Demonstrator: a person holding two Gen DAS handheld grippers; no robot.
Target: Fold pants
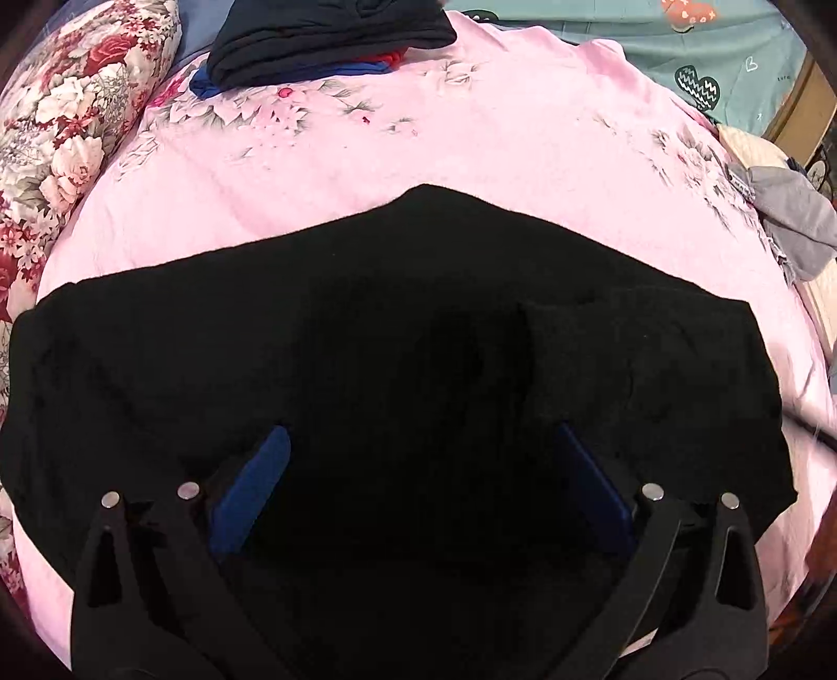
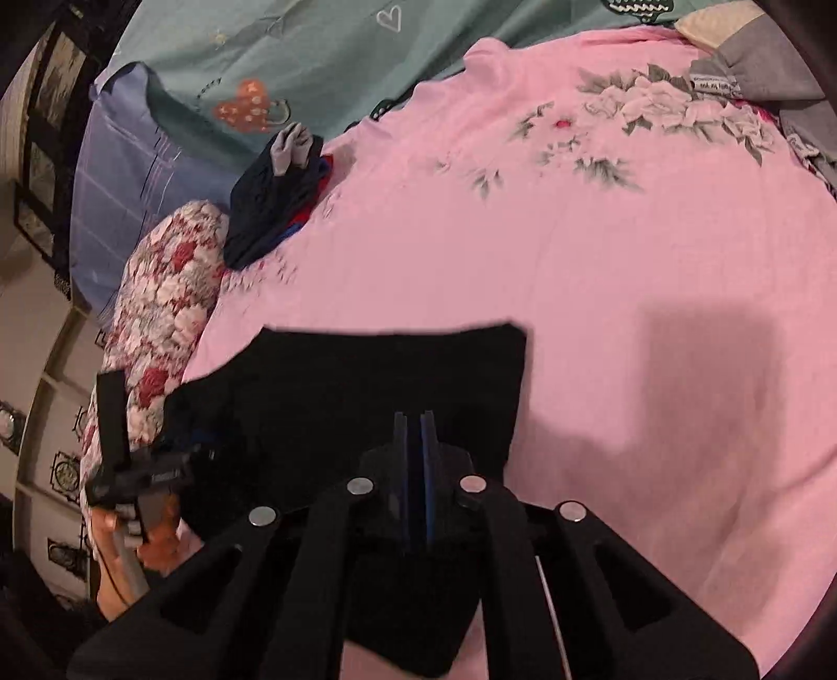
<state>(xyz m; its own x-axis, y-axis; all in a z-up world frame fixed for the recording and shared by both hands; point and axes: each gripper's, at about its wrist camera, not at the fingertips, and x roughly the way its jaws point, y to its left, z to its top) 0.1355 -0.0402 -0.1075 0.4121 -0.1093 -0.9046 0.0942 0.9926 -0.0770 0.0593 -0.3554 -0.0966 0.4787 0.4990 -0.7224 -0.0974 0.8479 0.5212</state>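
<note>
The black pants lie folded on the pink floral bedsheet. My left gripper is open, its blue pads spread wide just above the near part of the pants. In the right wrist view the pants show as a black slab with a straight far edge. My right gripper has its blue pads pressed together over the pants' near edge; black cloth hangs below it and appears pinched. The left gripper's body and the hand holding it show at the left.
A stack of folded dark, red and blue clothes sits at the far left of the bed, also in the right wrist view. A floral pillow lies left. Grey clothes lie at the right edge. A teal quilt is behind.
</note>
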